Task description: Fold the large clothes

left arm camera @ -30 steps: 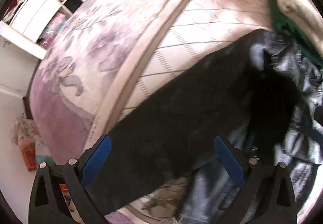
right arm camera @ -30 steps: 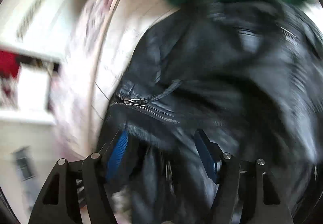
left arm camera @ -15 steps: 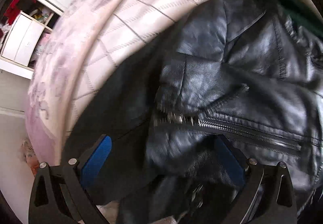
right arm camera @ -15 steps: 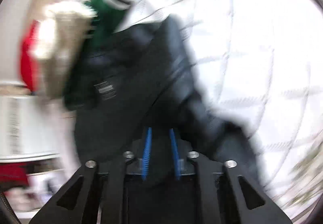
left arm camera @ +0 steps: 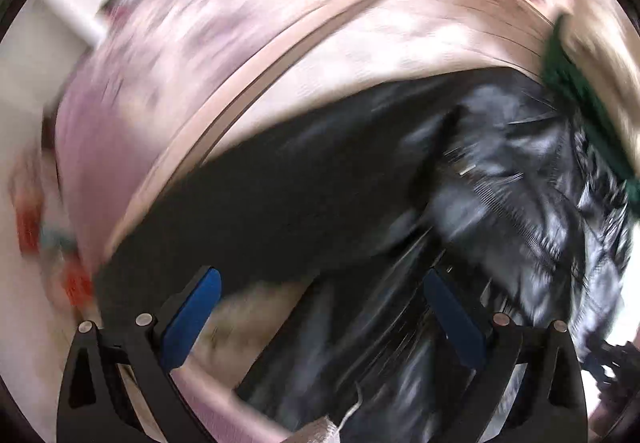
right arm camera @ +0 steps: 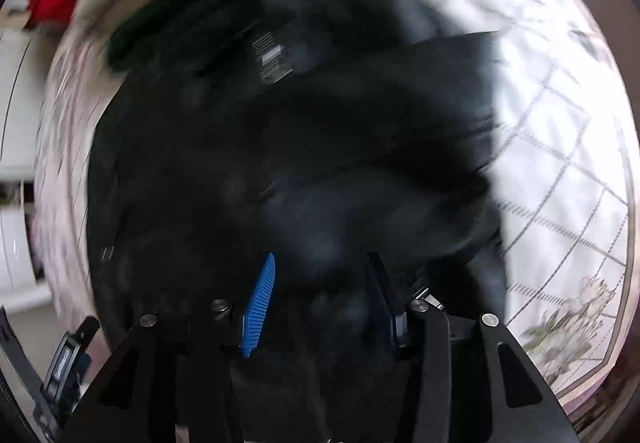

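Swung back from the glossy zipper front toward the matte black lining of the leather jacket (left arm camera: 304, 179), with the right tool (right arm camera: 316, 283) parted again from its near-shut pinch. Lies crumpled, shiny and creased, on a quilted floral bedspread (left arm camera: 224, 43), touching a green knit garment (left arm camera: 576, 99). Hover low over the jacket, left tool (left arm camera: 320, 303) spread wide, both blurred, neither visibly clamping fabric.

The jacket (left arm camera: 360, 179) lies on the bedspread (left arm camera: 208, 55), sweater (left arm camera: 576, 91) behind it.
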Action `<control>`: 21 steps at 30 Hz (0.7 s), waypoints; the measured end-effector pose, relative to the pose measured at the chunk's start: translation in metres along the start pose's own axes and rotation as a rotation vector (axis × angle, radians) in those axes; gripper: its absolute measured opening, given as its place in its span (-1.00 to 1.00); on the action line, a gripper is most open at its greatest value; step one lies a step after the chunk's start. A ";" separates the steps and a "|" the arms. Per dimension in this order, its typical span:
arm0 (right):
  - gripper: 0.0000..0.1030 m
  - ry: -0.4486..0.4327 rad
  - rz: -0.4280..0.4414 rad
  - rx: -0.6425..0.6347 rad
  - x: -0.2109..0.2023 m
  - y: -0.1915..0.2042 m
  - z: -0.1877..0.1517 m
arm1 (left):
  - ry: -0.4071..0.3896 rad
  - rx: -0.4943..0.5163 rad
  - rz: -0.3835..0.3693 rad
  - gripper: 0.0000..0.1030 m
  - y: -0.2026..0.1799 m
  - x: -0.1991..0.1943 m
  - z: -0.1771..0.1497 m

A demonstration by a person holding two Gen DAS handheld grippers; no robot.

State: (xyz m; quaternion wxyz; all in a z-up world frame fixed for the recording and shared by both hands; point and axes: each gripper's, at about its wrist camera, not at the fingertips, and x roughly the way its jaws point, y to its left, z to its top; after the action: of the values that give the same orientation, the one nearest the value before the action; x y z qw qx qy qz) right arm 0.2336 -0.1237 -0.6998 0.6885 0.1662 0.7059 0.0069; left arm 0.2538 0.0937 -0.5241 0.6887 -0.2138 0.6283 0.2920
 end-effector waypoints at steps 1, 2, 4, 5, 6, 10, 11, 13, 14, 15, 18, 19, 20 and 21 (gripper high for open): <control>-0.06 0.015 0.006 -0.035 0.004 0.019 -0.007 | 0.036 -0.062 -0.025 1.00 0.022 0.001 -0.009; -0.06 0.028 0.004 -0.071 0.009 0.043 -0.009 | 0.080 -0.140 -0.057 1.00 0.049 0.005 -0.020; -0.06 0.056 -0.010 -0.137 0.026 0.065 -0.030 | 0.140 -0.293 -0.116 1.00 0.097 0.018 -0.045; -0.06 0.074 -0.021 -0.165 0.039 0.082 -0.042 | 0.160 -0.363 -0.139 1.00 0.119 0.027 -0.057; -0.06 0.088 -0.022 -0.179 0.047 0.094 -0.043 | 0.178 -0.440 -0.159 1.00 0.141 0.039 -0.070; -0.06 0.119 -0.043 -0.234 0.085 0.141 -0.074 | 0.166 -0.691 -0.265 0.97 0.203 0.075 -0.097; -0.06 0.107 -0.064 -0.251 0.092 0.152 -0.079 | 0.142 -0.749 -0.283 0.91 0.217 0.084 -0.099; -0.06 0.093 -0.072 -0.250 0.104 0.168 -0.089 | 0.104 -0.816 -0.291 0.79 0.232 0.093 -0.099; -0.06 0.088 -0.079 -0.244 0.111 0.179 -0.096 | 0.085 -0.849 -0.294 0.74 0.240 0.097 -0.097; -0.06 0.086 -0.090 -0.240 0.114 0.182 -0.101 | 0.058 -0.882 -0.279 0.67 0.249 0.098 -0.094; -0.06 0.072 -0.117 -0.239 0.112 0.196 -0.107 | -0.021 -0.912 -0.210 0.16 0.269 0.090 -0.085; -0.06 0.066 -0.129 -0.245 0.115 0.203 -0.112 | -0.032 -0.907 -0.199 -0.02 0.276 0.089 -0.080; -0.06 0.060 -0.140 -0.252 0.118 0.210 -0.115 | -0.046 -0.897 -0.190 -0.05 0.284 0.089 -0.076; -0.06 0.056 -0.148 -0.258 0.119 0.215 -0.116 | -0.058 -0.882 -0.196 -0.05 0.293 0.091 -0.070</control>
State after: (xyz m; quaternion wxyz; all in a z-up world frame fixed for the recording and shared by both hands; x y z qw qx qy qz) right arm 0.1697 0.1337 -0.7576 0.6827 0.0236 0.7285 0.0511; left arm 0.0095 0.2760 -0.6015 0.5734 -0.5373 0.4009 0.4710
